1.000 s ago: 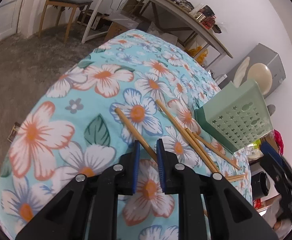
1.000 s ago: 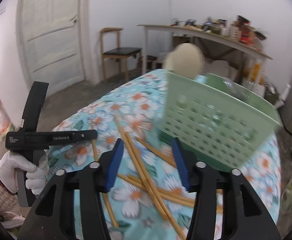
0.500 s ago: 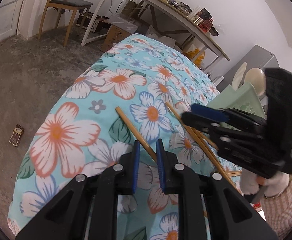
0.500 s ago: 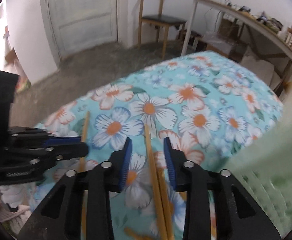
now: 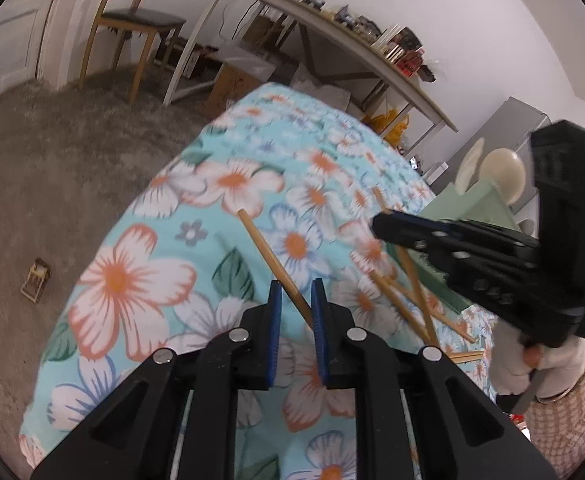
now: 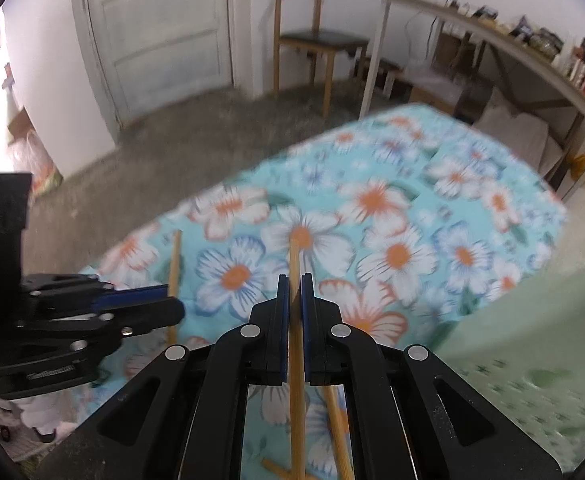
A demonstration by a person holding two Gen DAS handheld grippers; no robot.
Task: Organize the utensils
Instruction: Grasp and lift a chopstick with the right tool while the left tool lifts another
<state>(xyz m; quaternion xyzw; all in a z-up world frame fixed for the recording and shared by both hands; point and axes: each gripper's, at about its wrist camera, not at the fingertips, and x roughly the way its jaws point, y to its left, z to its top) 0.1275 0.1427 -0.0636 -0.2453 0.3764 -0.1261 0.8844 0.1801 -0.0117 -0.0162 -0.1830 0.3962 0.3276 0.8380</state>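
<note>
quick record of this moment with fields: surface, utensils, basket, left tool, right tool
surface: table under a floral cloth
utensils: wooden chopsticks, several loose in a crossed pile
basket: green perforated basket at the right of the cloth, holding pale spoons
left tool: narrow gap, one chopstick between the pads, grip unclear
right tool: jaws have just been closing, now shut on a chopstick

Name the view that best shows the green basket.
Neither is good; the left wrist view is better: the green basket shows in focus, though the right gripper covers most of it. The right wrist view gives only a blurred wall at its right edge.
</note>
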